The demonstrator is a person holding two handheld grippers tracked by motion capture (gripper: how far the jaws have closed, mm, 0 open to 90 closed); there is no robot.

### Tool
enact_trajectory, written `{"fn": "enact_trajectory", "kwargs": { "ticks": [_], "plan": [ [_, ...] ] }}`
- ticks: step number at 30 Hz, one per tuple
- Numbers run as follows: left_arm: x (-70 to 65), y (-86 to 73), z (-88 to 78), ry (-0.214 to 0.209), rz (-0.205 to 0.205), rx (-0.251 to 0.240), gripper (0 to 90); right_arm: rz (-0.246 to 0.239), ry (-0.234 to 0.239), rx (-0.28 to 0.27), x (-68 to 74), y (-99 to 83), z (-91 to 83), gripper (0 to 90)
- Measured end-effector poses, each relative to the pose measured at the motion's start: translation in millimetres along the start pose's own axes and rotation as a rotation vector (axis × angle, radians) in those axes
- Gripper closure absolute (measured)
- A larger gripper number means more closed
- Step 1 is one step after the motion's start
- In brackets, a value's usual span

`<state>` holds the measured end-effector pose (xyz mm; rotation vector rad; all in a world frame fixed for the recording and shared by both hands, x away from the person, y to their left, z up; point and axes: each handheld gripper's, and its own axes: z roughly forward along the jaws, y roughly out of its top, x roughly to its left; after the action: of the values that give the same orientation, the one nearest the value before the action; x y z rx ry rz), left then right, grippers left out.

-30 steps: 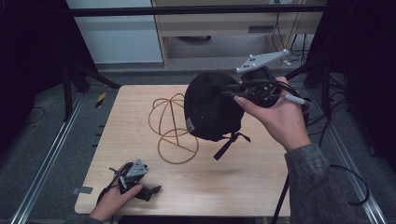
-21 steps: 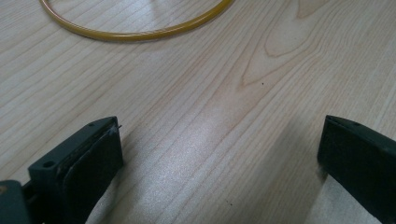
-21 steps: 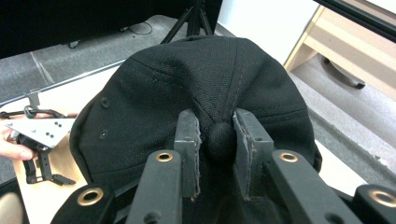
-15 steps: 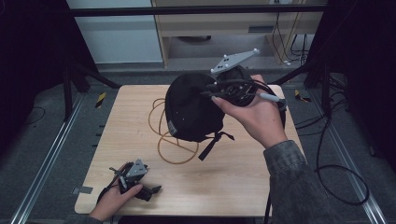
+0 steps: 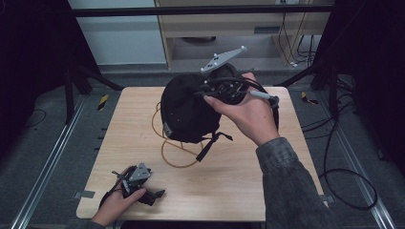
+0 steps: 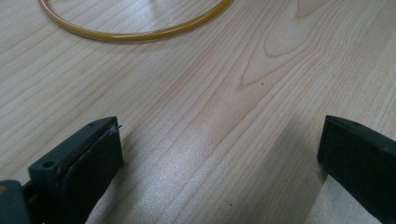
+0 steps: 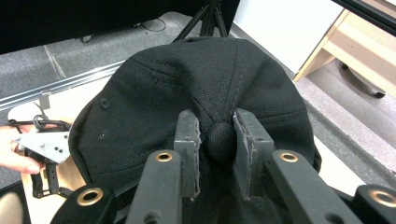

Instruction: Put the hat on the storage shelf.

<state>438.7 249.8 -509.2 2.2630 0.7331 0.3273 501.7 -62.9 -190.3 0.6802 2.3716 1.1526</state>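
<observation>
A person's right gripper (image 5: 210,93) holds a black cap (image 5: 188,112) in the air above a wire stand (image 5: 174,143) on a wooden table (image 5: 239,176). The right gripper view shows the hold: both jaws are nearly closed, pinching the small button (image 7: 220,138) at the crown of the cap (image 7: 196,88). From above, the cap hangs on its side over the stand's upper loops and hides them, while the back strap (image 5: 210,143) dangles down toward the stand's base ring. Whether the cap already touches the wire cannot be told.

The left gripper (image 5: 136,183) lies well in front of the stand, near the table's front edge, resting under the person's left hand (image 5: 117,202). Its own view shows the jaws spread wide apart with nothing between them but bare wood (image 6: 224,121), and an arc of the stand's yellow base ring (image 6: 135,35) lies just ahead.

The work looks to be about midway. The cap is gripped and carried to the stand, but it does not appear to be seated yet: it is tilted, held by the gripper, and off-centre over the wire. What seems left is to lower it squarely over the loops and release the button.
</observation>
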Motion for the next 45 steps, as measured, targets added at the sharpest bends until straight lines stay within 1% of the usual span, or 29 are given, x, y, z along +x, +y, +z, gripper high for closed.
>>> {"fn": "enact_trajectory", "kwargs": {
  "ticks": [10,14,15,18,19,22,26,29,31,37,40,41,45],
  "plan": [
    [0.0,0.4,0.4,-0.001,-0.001,-0.001,0.0,0.013,0.007,0.03,-3.9,8.5,23.0,72.8],
    [0.0,0.4,0.4,-0.001,0.0,0.0,0.0,0.008,0.006,0.045,-4.6,13.1,29.9,72.8],
    [0.0,0.4,0.4,-0.001,-0.001,-0.001,0.0,0.004,0.005,0.052,-5.0,16.8,34.7,72.8],
    [0.0,0.4,0.4,-0.001,0.0,-0.001,0.0,-0.001,0.002,0.069,-5.1,20.6,41.4,72.8],
    [0.0,0.4,0.4,-0.001,0.0,-0.001,0.0,-0.001,0.002,0.069,-5.1,20.6,41.4,72.8],
    [0.0,0.4,0.3,-0.001,-0.001,0.0,0.0,-0.01,-0.005,0.085,-4.2,24.0,48.6,72.8],
    [-0.2,0.3,0.5,-0.002,-0.003,-0.002,0.0,-0.005,0.003,0.085,-2.0,27.8,58.2,72.8],
    [-0.2,0.3,0.5,-0.002,-0.003,-0.002,0.0,-0.014,0.004,0.098,-0.4,30.7,63.9,72.8],
    [-0.2,0.3,0.5,-0.002,-0.002,-0.002,0.0,-0.025,0.008,0.108,2.6,33.9,71.1,72.7],
    [-0.2,0.3,0.4,-0.003,-0.002,0.0,0.0,-0.034,0.008,0.116,5.9,39.7,80.4,72.6],
    [-0.2,0.3,0.4,-0.003,-0.002,0.0,0.0,-0.036,0.01,0.119,6.4,40.6,83.8,72.5],
    [-0.2,0.3,0.4,-0.003,-0.002,0.0,0.0,-0.039,0.007,0.13,6.4,41.0,88.3,72.4],
    [-0.2,0.3,0.4,-0.003,-0.002,0.0,0.0,-0.034,-0.002,0.148,4.8,40.9,95.4,72.2]
  ]
}}
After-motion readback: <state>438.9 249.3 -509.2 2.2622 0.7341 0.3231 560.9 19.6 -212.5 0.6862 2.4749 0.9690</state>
